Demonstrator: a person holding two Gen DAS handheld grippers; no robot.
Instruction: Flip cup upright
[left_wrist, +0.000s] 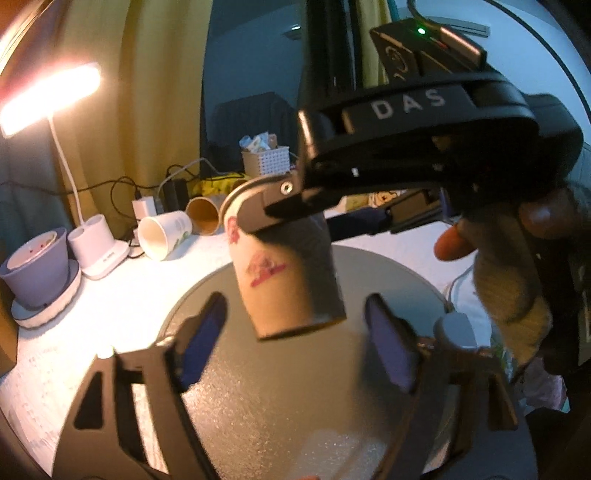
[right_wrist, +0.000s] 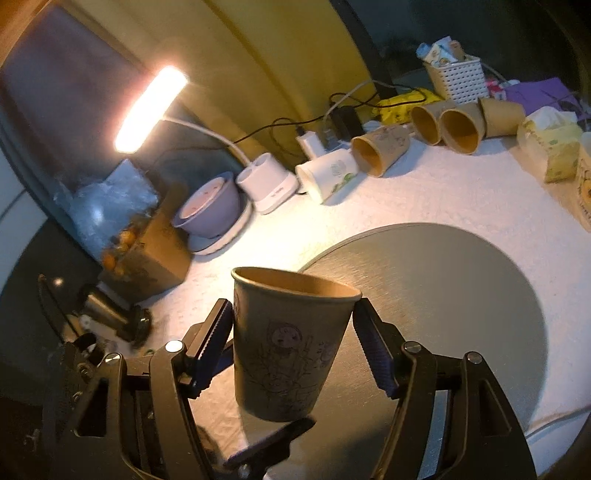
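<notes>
— Grey round mat (right_wrist: 461, 288) on the white tablecloth (right_wrist: 424, 192), largest thing here.
— Right gripper (right_wrist: 293, 343) clamped on the brown paper cup (right_wrist: 284, 347), mouth up, held just above the mat's edge.
— Left gripper (left_wrist: 295, 336) spread apart, empty (cup (left_wrist: 284, 273) just beyond its blue pads (left_wrist: 205, 336)).

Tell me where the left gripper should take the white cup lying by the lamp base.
Grip the white cup across its side wall, coming from above: it lies on its side, mouth facing the camera, with the lamp base and a brown cup crowding both flanks.
</notes>
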